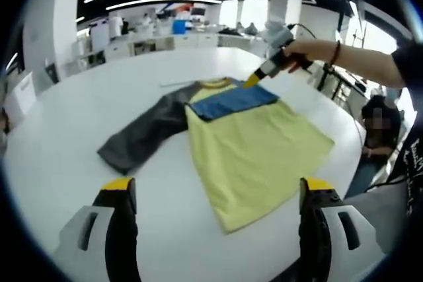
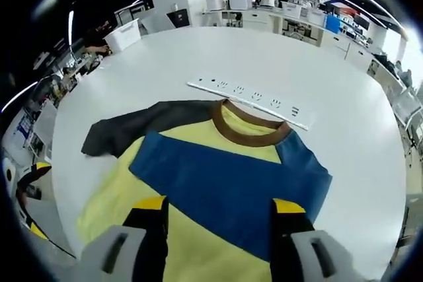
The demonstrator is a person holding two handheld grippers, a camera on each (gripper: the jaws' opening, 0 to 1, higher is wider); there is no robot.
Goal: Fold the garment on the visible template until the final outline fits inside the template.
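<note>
One shirt (image 1: pixel 254 143) on the table (image 1: pixel 79 117); both grippers' jaws gape empty, one power strip (image 2: pixel 248 102) apparently beyond.

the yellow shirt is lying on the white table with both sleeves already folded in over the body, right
Not quite. Only the blue sleeve is folded over the yellow shirt; the dark grey sleeve lies stretched out on the white table, as the left gripper view shows.

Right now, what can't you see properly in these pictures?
- Template: hidden or absent; the shirt lies on bare table in both views.
- Shirt's hem: right gripper view, cut off behind the jaws.
- Power strip: sockets too small to read.
- Right gripper: left gripper view, too small to judge its jaws.
</note>
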